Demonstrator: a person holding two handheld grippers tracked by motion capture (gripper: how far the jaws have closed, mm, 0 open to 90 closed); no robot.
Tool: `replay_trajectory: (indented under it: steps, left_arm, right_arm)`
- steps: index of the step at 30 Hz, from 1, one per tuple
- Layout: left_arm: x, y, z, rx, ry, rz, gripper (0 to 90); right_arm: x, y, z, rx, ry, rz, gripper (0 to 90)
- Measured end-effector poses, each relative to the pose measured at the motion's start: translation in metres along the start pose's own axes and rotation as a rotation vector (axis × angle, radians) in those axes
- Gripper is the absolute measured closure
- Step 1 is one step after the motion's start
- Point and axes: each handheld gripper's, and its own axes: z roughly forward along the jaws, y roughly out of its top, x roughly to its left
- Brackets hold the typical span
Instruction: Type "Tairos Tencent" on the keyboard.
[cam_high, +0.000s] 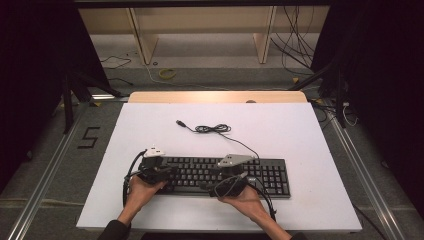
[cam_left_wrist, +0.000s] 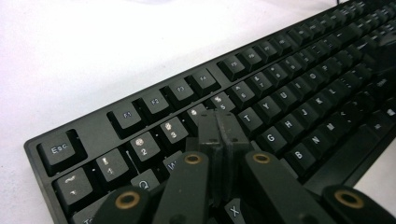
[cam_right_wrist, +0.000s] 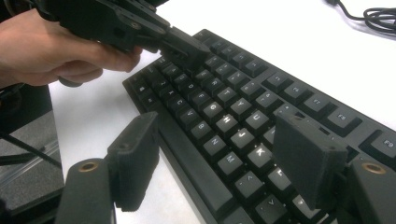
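Observation:
A black keyboard (cam_high: 272, 176) lies across the near half of the white table top (cam_high: 300, 130). My left gripper (cam_high: 162, 172) is over its left end, jaws shut together with nothing between them. In the left gripper view the tips of the left gripper (cam_left_wrist: 219, 127) rest over the keys just below the number row of the keyboard (cam_left_wrist: 289, 93). My right gripper (cam_high: 226, 188) hovers at the keyboard's front edge near the middle. In its own view the right gripper (cam_right_wrist: 219, 144) is wide open astride the front edge of the keyboard (cam_right_wrist: 233, 102). Farther off in that view a hand holds the left gripper (cam_right_wrist: 192, 52).
The keyboard's cable (cam_high: 212, 129) lies coiled on the table behind it and ends in a USB plug (cam_high: 180, 122); the cable (cam_right_wrist: 378, 16) also appears at the top right of the right gripper view. Wooden shelving (cam_high: 200, 30) and loose floor cables (cam_high: 295, 45) lie beyond the table.

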Motion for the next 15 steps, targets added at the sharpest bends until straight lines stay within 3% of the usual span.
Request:
replay_trajectory:
  steps: [9,15]
  left_arm:
    - [0.0018,-0.0027,0.0071,0.037,0.012,0.002,89.1]
    - [0.0004,-0.0039,0.0082,0.031,0.015,0.006,89.3]
  right_arm:
    - [0.0008,-0.002,-0.0023,-0.003,0.001,-0.001,32.6]
    - [0.0012,-0.0022,-0.0022,-0.003,-0.001,-0.001,32.6]
